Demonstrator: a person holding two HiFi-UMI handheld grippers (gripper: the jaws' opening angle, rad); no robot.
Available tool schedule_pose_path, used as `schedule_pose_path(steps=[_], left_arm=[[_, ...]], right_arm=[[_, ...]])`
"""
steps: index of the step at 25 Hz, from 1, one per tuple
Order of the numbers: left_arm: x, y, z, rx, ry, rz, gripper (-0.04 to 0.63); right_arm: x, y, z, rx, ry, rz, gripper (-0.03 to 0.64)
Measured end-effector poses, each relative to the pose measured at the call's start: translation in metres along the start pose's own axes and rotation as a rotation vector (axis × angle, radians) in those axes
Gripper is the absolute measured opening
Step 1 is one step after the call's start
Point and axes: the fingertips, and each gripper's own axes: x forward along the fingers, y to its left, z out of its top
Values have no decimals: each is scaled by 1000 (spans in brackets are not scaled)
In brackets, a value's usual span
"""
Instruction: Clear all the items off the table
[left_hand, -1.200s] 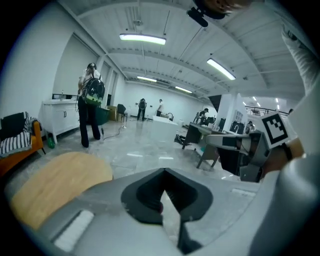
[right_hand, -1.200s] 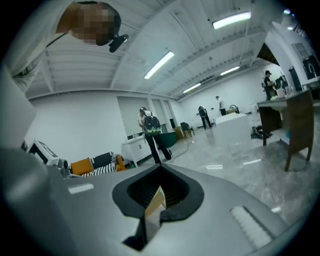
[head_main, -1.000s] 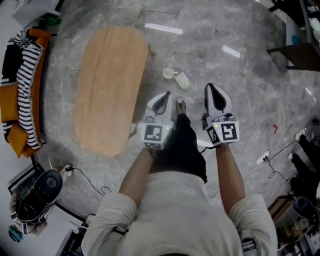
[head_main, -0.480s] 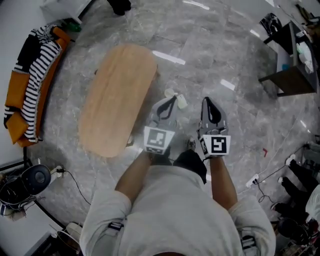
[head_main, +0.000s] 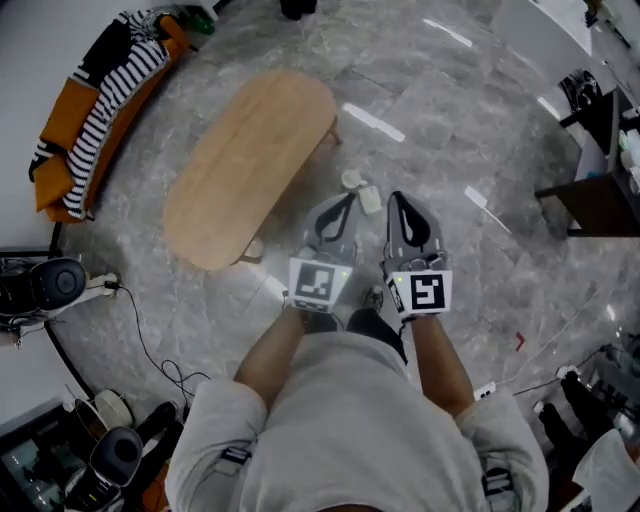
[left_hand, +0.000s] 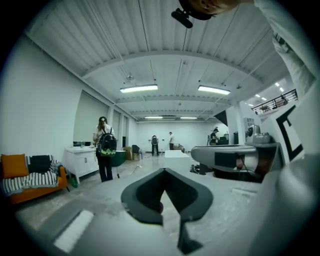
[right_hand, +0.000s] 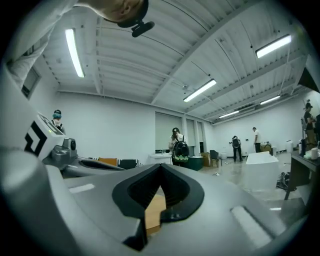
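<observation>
The oval wooden table (head_main: 250, 165) stands bare on the grey stone floor. Just off its right edge, a white cup (head_main: 351, 179) and a small pale item (head_main: 370, 198) lie on the floor. Both grippers are held side by side in front of the person's chest, pointing out level over that spot. My left gripper (head_main: 346, 199) has its jaws meeting at the tip, with nothing between them (left_hand: 164, 170). My right gripper (head_main: 397, 197) is likewise shut and empty (right_hand: 160, 165); a strip of the table's wood (right_hand: 154, 210) shows through the gap behind its jaws.
An orange sofa (head_main: 70, 150) with striped cloth sits at the upper left. A dark side table (head_main: 600, 190) stands at the right. Cables and a round black appliance (head_main: 50, 285) lie at the left. Several people (left_hand: 105, 150) stand far off in the hall.
Both grippers have risen and drawn closer together, now pointing level. The head view has swung, so the table lies slanted toward the upper right; the cup is still beside it.
</observation>
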Motion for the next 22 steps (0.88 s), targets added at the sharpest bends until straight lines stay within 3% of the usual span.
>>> schedule_pose_path(steps=[3, 8, 22], left_arm=[[-18, -6, 4, -18, -14, 85, 20], [-48, -10, 23, -19, -61, 150, 20], [-67, -24, 53, 2, -135, 140, 20]], right_arm=[[-12, 5, 3, -10, -5, 54, 6], [-33, 27, 14, -41, -13, 96, 6], [-53, 50, 38, -80, -20, 117, 6]])
